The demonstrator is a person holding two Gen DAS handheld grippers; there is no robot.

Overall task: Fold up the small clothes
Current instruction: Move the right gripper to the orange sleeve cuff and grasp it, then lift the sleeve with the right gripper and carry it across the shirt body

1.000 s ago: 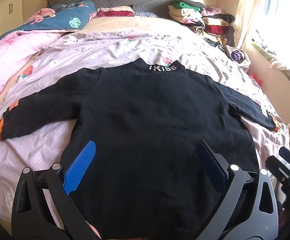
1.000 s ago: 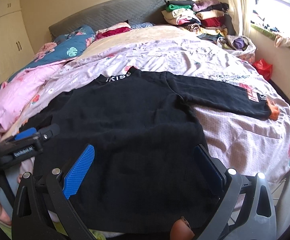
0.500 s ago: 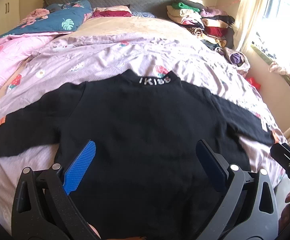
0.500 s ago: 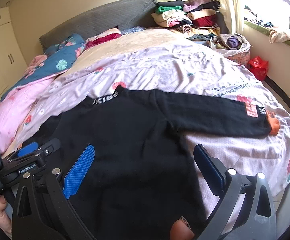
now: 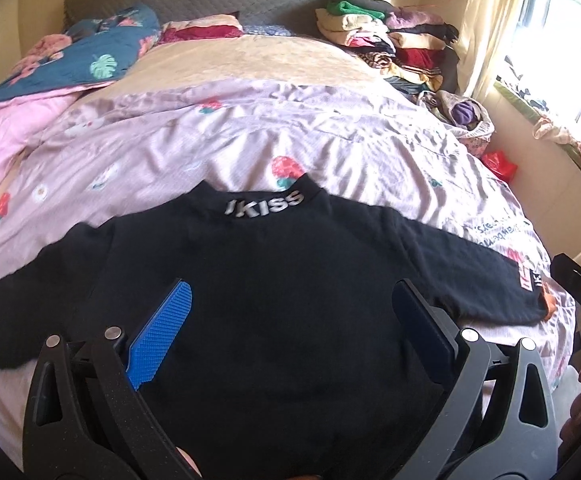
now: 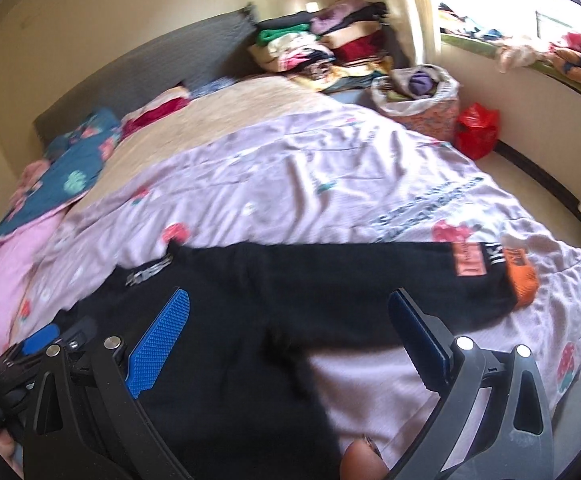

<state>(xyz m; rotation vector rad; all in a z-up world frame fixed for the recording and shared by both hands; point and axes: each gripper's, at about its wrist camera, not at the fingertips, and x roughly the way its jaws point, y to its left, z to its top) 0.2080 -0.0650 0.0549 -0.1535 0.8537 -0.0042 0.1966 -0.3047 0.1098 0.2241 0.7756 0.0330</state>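
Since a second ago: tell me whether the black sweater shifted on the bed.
Yes. The black sweater has slid toward the near edge; its collar now clears the strawberry print it earlier overlapped.

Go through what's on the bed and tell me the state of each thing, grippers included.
black sweatshirt: spread flat, unfolded, sleeves out to both sides
left gripper: open, holding nothing
right gripper: open, holding nothing
lilac bedsheet: wrinkled
clothes stack: folded, piled by the headboard
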